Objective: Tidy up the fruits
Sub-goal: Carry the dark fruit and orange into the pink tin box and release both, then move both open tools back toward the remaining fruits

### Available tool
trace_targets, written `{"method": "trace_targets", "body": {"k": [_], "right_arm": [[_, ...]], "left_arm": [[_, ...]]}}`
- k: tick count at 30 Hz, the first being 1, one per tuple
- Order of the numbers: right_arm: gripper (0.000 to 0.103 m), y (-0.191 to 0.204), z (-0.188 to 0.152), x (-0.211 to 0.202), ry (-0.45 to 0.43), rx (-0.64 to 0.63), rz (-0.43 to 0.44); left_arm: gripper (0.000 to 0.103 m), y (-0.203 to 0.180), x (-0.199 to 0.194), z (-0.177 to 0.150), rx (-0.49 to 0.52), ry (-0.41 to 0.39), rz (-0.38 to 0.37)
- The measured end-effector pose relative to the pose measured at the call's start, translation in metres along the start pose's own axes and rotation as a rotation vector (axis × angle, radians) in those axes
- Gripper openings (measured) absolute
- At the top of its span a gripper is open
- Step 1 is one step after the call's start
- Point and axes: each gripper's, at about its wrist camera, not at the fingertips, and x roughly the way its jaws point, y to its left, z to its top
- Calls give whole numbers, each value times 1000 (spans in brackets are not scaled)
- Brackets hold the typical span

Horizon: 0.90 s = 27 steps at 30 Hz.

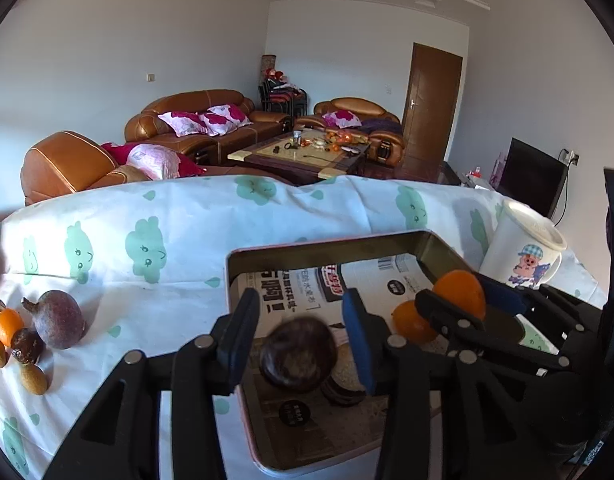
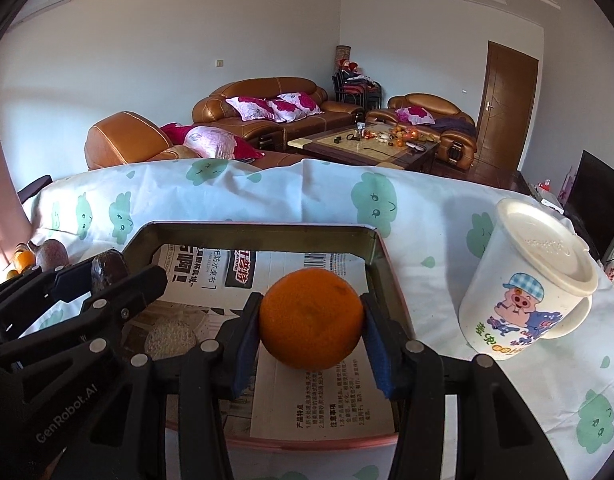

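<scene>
Two claws: both over the tin tray, side by side, left and right.
Right claw (image 2: 311, 320): clamped on an orange (image 2: 312, 319), blue pads pressing both of its sides, held above the paper lining at the tray's right half.
Left claw (image 1: 299, 344): pads apart, with a dark round fruit (image 1: 298, 354) between them; gaps show on either side, and whether it rests on the tray floor or is in mid-air I cannot tell, as it is blurred.
Tray (image 2: 377, 248): a rectangular tin with a pinkish rim, lined with printed paper, sitting on the desk (image 1: 187, 248) under a white cloth with green cloud faces.
Second orange (image 1: 413, 326): lying in the tray's right side, just below the held orange in the left view.
Loose fruit: on the cloth far left of the tray, a purple passion fruit (image 1: 59, 324), beside a piece of orange peel (image 1: 9, 322), a dark brown fruit (image 1: 27, 346) and two small olive-brown ones (image 1: 33, 378).
Mug (image 2: 527, 280): white, lidded, cartoon pig print, standing right of the tray, apart from it.
</scene>
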Motion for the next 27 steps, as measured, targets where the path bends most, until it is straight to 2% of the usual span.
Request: {"method": "trace_targets", "body": {"k": [1,3,8,10,11,12,17,27], "right_arm": [[51,0,0,-1,-8,5,3],[51,-4,1,-5,-24,22,17],[51,-14,2,-11,-56,87,86],[59,-18,2,-15,-80,120,102],[70,-19,2,-17,-97,133,100],[74,-20,2,-21,-117,140,93],[75,-20,1,-32,-182,145,37],[75,-17,-3,-37,-218,146,4]], "left_arm": [[56,1,-3,0,-6,-12,13],[74,4,-10,0,-16,-46,43],[103,9,-28,2,-19,-119,92],[103,14,-33,3,-33,-130,89],[103,16,-34,3,-38,-126,87],[103,17,-35,3,-42,-121,92],[103,21,-37,-2,-35,-118,130],[103,25,-41,-14,-1,-125,194]]}}
